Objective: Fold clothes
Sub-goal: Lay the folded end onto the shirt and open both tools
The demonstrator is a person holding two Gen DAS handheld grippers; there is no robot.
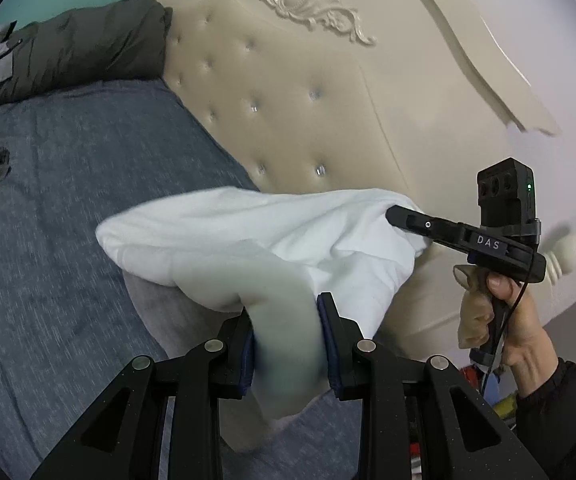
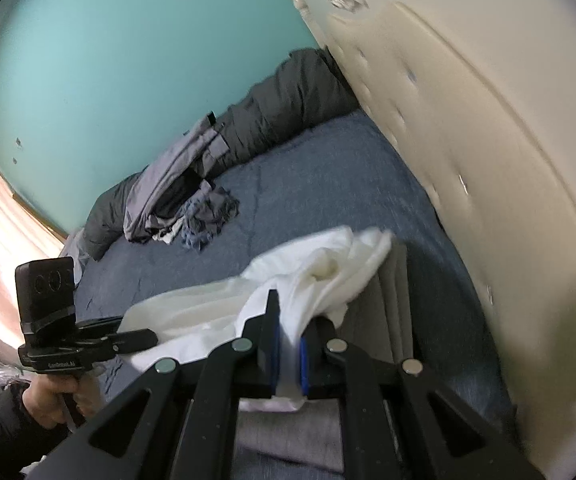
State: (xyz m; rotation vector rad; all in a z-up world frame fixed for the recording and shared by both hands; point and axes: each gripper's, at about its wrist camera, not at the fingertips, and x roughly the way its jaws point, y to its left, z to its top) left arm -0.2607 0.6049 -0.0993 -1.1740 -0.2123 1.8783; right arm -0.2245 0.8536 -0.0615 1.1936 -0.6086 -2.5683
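Observation:
A white garment (image 1: 247, 232) hangs in the air above the blue bed, stretched between both grippers. My left gripper (image 1: 285, 320) is shut on one bunched part of it, the cloth filling the gap between the blue pads. My right gripper (image 2: 288, 320) is shut on another edge of the white garment (image 2: 308, 276). In the left wrist view the right gripper (image 1: 392, 212) shows from the side, its tip buried in the cloth, with a hand (image 1: 516, 320) on the handle. The left gripper (image 2: 143, 338) appears low left in the right wrist view.
A blue bedspread (image 1: 67, 220) covers the bed. A grey folded item (image 2: 384, 308) lies under the garment near the cream tufted headboard (image 1: 288, 100). Dark padded jackets (image 2: 279, 108) and a heap of grey clothes (image 2: 183, 204) lie at the far side by the teal wall.

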